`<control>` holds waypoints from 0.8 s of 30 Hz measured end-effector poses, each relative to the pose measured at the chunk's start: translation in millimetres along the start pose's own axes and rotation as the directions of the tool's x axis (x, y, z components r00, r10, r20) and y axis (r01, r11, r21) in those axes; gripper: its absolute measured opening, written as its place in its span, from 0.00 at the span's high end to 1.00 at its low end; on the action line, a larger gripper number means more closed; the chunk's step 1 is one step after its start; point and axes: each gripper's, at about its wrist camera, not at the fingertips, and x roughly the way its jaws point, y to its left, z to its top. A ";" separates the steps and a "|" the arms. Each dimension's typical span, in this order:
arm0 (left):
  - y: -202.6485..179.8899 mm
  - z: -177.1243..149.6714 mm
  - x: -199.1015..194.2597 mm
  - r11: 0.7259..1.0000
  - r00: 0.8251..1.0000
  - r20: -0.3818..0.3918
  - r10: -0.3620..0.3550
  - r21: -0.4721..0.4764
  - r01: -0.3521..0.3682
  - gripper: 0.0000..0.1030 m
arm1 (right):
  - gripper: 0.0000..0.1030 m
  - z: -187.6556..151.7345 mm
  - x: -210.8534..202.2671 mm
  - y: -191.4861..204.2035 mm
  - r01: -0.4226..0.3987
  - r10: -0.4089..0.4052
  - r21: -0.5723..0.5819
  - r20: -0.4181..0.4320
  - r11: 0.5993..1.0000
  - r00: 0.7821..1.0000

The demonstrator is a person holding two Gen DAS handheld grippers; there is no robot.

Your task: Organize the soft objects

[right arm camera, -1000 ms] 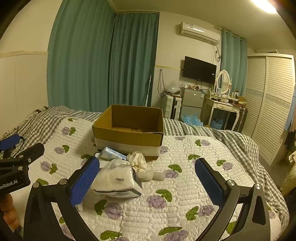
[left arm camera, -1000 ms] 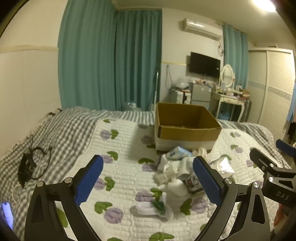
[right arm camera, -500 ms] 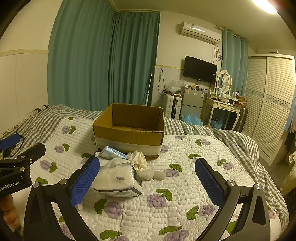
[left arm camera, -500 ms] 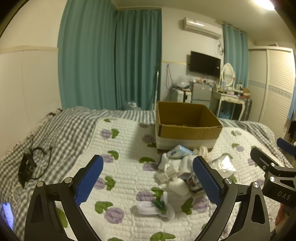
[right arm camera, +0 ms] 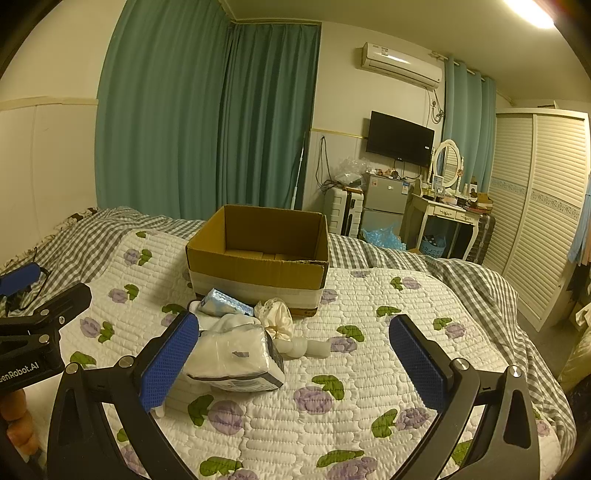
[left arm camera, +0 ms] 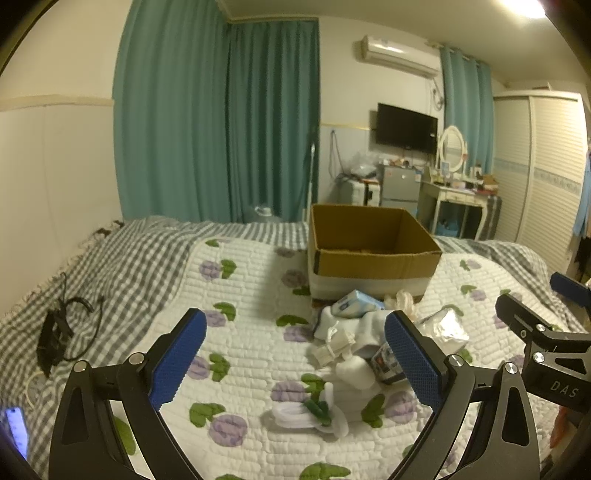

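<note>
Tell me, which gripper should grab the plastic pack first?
Probably the right gripper: open, and the pack lies beside its left finger. The left gripper, also open, sees it beyond its right finger.

a: what's behind the bed (right arm camera: 461,288)?
b: long teal curtains (right arm camera: 207,122) cover the far wall, beside a cream panelled wall (left arm camera: 55,162) on the left.
a: and to the right?
b: an air conditioner (right arm camera: 402,65) sits high up, a dark tv (right arm camera: 400,138) below it, then a white dressing table (right arm camera: 445,212) with an oval mirror (right arm camera: 448,165). a louvred wardrobe (right arm camera: 535,206) fills the right side, under a bright ceiling light (right arm camera: 528,13).
</note>
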 end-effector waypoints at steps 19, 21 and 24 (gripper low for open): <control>-1.8 -2.6 0.2 1.000 1.000 -0.007 -0.008 0.000 0.008 0.04 | 0.00 -4.7 1.8 1.3 -0.004 0.004 -0.004 -0.002 1.000 1.000; -1.8 -2.8 0.4 1.000 1.000 -0.009 -0.010 0.003 0.010 0.04 | 0.00 -4.5 1.8 1.4 -0.004 0.004 -0.004 -0.002 1.000 1.000; -2.0 -2.7 0.9 1.000 1.000 -0.009 -0.011 0.004 0.011 0.04 | 0.00 -4.4 1.7 1.6 -0.004 0.004 -0.005 -0.003 1.000 1.000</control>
